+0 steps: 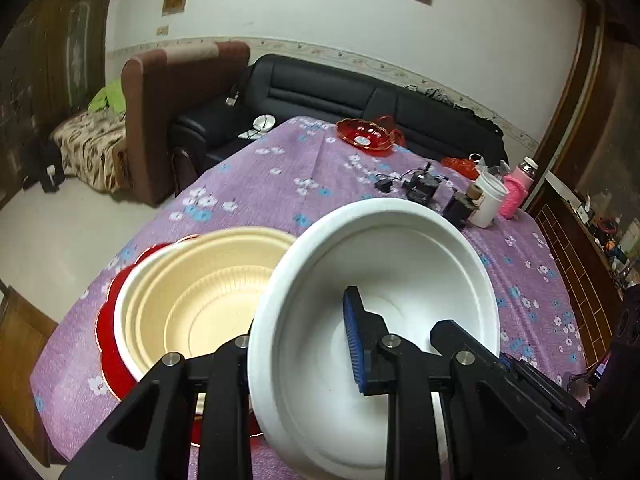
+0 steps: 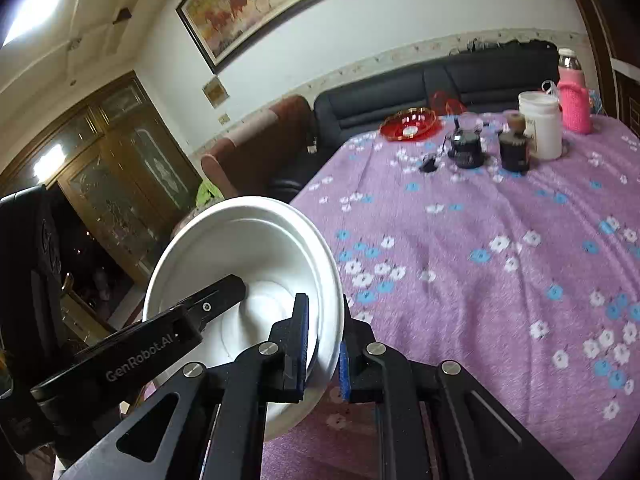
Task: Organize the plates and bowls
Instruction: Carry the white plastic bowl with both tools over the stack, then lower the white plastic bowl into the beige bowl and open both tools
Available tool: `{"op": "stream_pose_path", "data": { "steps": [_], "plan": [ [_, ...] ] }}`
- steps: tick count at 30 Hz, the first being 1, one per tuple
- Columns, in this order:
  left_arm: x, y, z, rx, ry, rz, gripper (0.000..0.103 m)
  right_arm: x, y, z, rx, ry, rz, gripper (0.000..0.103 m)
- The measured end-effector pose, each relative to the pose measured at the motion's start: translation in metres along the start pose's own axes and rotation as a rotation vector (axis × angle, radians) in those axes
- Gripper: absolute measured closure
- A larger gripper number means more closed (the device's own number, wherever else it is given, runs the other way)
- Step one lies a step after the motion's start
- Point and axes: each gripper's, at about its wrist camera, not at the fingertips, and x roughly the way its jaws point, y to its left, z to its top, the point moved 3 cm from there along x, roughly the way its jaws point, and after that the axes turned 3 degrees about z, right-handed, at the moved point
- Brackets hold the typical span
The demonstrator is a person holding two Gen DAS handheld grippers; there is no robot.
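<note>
White bowl (image 1: 384, 280): it is held tilted above the tabletop (image 1: 280, 184), clamped at two points of its rim.
Left gripper (image 1: 304, 344): closed on the near rim at 6 o'clock.
Right gripper (image 2: 324, 344): closed on the bowl rim, at 3 o'clock of the bowl.
Cream bowl (image 1: 208, 292): it is seen at 9 o'clock of the white bowl, resting on a red plate (image 1: 116, 344) near the tabletop edge.
Free room: bare purple cloth lies toward 12 o'clock, up to the white cup (image 2: 540, 124) and red dish (image 2: 408, 124).
</note>
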Motion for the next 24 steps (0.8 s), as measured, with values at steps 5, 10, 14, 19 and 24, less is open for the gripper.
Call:
{"op": "stream_pose_path", "data": {
  "steps": [5, 10, 14, 19, 24],
  "plan": [
    [-0.017, 0.006, 0.007, -0.015, -0.039, -0.038, 0.079, -0.004, 0.011, 0.003, -0.029, -0.013, -0.007, 0.089],
    [-0.035, 0.020, 0.029, -0.005, -0.090, -0.011, 0.077, -0.003, 0.037, 0.023, -0.087, -0.012, -0.003, 0.089],
    [-0.026, 0.051, 0.040, -0.034, -0.068, 0.042, 0.076, 0.025, 0.060, 0.032, -0.121, 0.045, 0.021, 0.089],
    [0.000, 0.091, 0.035, -0.101, 0.007, 0.085, 0.073, 0.064, 0.077, 0.028, -0.112, 0.133, 0.057, 0.089],
    [0.013, 0.115, 0.030, -0.133, 0.033, 0.111, 0.072, 0.094, 0.082, 0.018, -0.118, 0.196, 0.052, 0.089]
  ]
}}
